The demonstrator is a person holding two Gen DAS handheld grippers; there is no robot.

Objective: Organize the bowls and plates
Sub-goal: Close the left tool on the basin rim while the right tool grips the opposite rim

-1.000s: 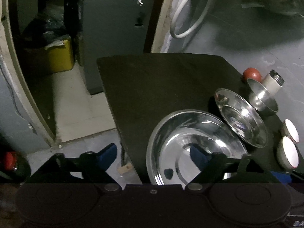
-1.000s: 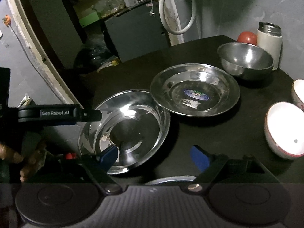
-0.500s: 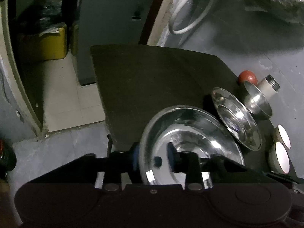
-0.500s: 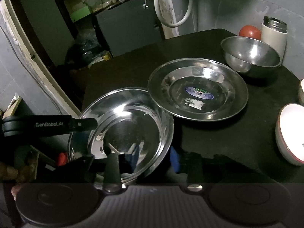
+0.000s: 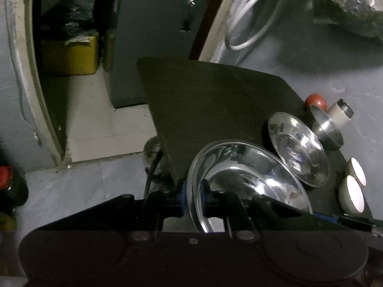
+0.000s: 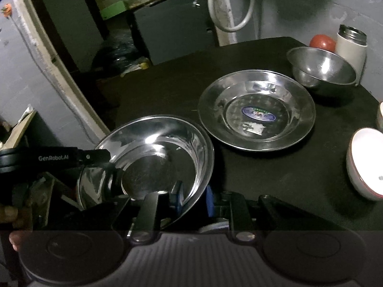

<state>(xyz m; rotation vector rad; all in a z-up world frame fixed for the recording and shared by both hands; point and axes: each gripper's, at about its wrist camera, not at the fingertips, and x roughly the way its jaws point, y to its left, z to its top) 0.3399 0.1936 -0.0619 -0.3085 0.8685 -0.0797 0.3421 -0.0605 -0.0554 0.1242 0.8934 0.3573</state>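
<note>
The left tongs (image 5: 192,195) are squeezed almost shut on the rim of the big shiny steel dish (image 5: 246,179), with one blue pad on the outside of the rim and one on the inside. The right tongs (image 6: 192,197) pinch the same dish (image 6: 153,157) in the same way, at another spot on its rim, so both tongs hold it at once. In the right wrist view the black body of the left tongs reaches in from the left side and touches the dish rim. One second ago both tongs were wide open with their blue pads far apart, and half a second ago they were closing around the rim; now they are tight on it. The dish also looks more tipped than before in the left wrist view. It is round, deep and very shiny, and it sits at the near edge of the dark tabletop (image 5: 215,100). Just beside it lies a flat round steel plate (image 6: 257,110) with a blue sticker in the middle, and the two are close or touching. Behind that plate is a small steel bowl (image 6: 320,68), next to a white cup with a metal top (image 6: 352,45) and a red round thing (image 6: 322,41). Two white bowls (image 5: 354,186) sit at the right edge of the tabletop.
</note>
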